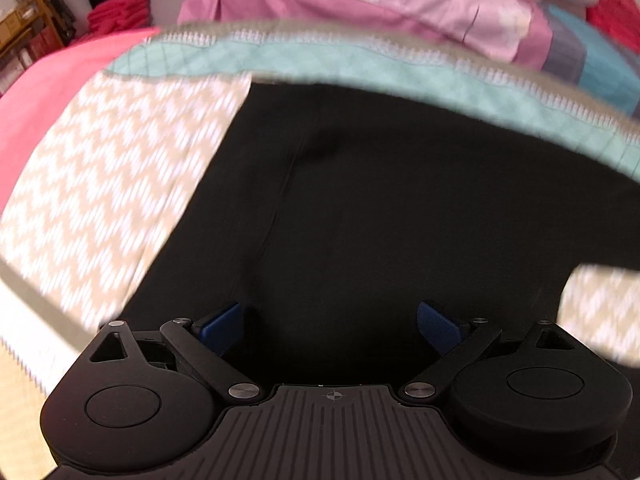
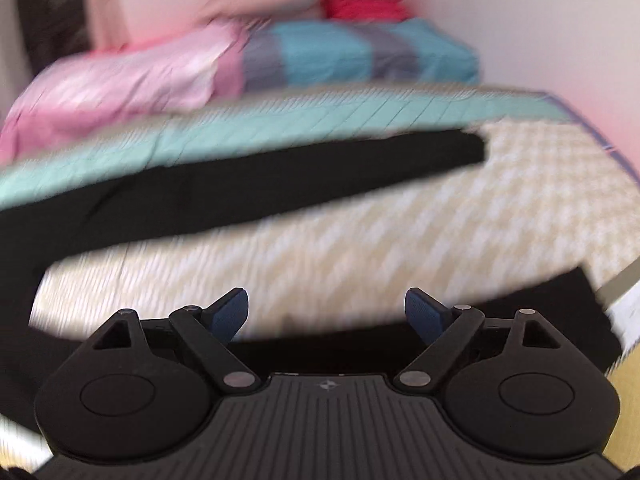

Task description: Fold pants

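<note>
Currently the black fabric pants (image 1: pixel 380 208) lie spread flat on the beige-and-white zigzag quilt (image 1: pixel 104 184). Left wrist view: the wide upper part fills the frame centre. Right wrist view: one leg (image 2: pixel 280 176) runs from middle left toward upper right, another dark strip crosses the bottom edge. Left gripper (image 1: pixel 330 326) open, empty, blue pads over black cloth; contact cannot be judged. Right gripper (image 2: pixel 326 314) open, empty, over quilt, with the near leg just below its fingertips. Both frames blurred. Judgement: grasp phase. Pinch one layer at matching edges, keep tension even, and avoid catching quilt.
</note>
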